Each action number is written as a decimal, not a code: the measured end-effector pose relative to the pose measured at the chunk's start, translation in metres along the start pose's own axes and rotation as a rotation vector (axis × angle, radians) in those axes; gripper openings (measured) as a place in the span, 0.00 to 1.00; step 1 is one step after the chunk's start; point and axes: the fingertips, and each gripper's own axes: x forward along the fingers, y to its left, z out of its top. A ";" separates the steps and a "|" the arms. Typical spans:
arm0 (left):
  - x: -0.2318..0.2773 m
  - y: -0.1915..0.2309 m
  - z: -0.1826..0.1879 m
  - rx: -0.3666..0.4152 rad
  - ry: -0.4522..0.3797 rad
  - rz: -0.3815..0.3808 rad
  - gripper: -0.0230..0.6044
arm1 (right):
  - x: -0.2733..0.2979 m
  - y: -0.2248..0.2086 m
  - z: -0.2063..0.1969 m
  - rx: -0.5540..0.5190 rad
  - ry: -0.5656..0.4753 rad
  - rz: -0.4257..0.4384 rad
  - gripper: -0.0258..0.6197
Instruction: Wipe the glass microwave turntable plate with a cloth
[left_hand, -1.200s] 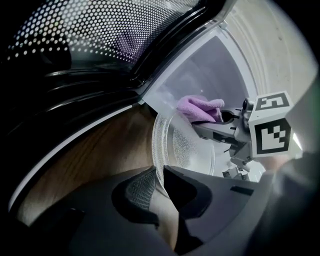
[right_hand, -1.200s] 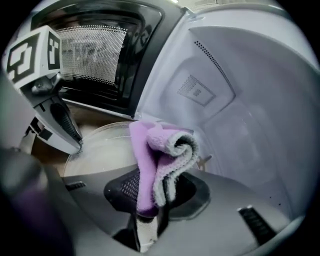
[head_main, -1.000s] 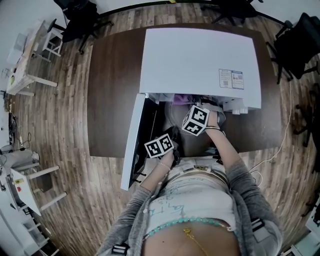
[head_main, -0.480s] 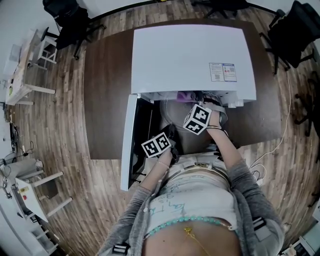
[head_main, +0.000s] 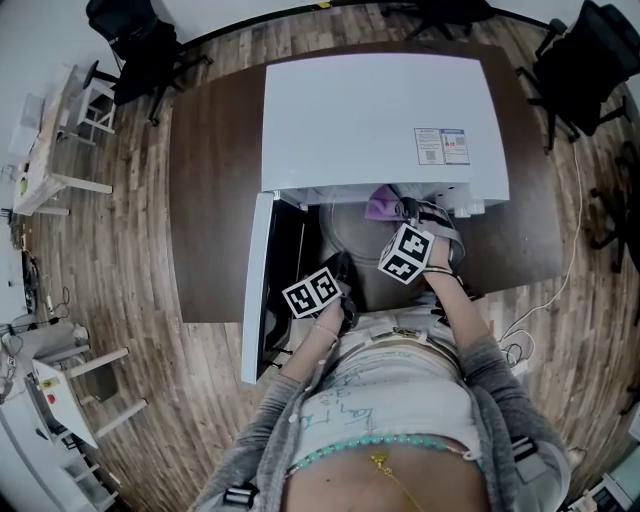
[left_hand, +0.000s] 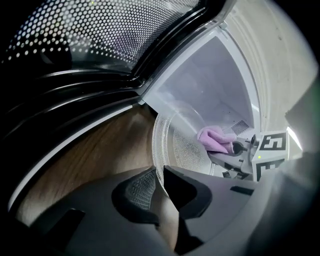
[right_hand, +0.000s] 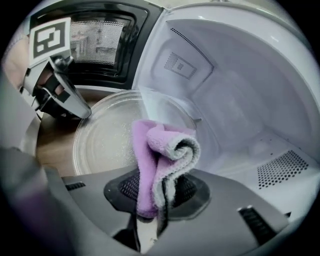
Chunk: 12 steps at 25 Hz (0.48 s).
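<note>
Our left gripper (left_hand: 159, 176) pinches the plate (left_hand: 182, 145) by its rim; our right gripper (right_hand: 156, 192) squeezes the cloth (right_hand: 162, 150) over its far side.

Looking down on a dark brown table (head_main: 215, 190), set on a wood-plank floor (head_main: 130, 260) of mixed brown and grey boards. Off the table's far-left corner sits 1 black office chair (head_main: 140, 40). There's a 2nd black chair (head_main: 585, 70) off the far-right corner, and a 3rd (head_main: 450, 12) just behind the far edge. Left of the table is a white desk (head_main: 45, 140), with a small white stool (head_main: 95, 95) tucked beside it. Near-left of the table is more white furniture (head_main: 55, 385) on pale legs. A white wall (head_main: 40, 25) closes the far-left side, with a dark skirting strip (head_main: 260, 22) curving along its foot. Light falls soft and even across the boards.
</note>
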 end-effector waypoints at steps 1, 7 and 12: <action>-0.001 0.000 0.000 -0.002 0.002 -0.002 0.11 | -0.001 0.002 -0.003 0.004 -0.002 0.004 0.22; -0.001 0.000 0.001 -0.017 0.015 -0.024 0.11 | -0.013 0.004 -0.016 0.130 -0.043 0.099 0.22; -0.002 0.003 0.001 -0.151 0.016 -0.093 0.10 | -0.040 -0.005 -0.025 0.214 -0.122 0.108 0.22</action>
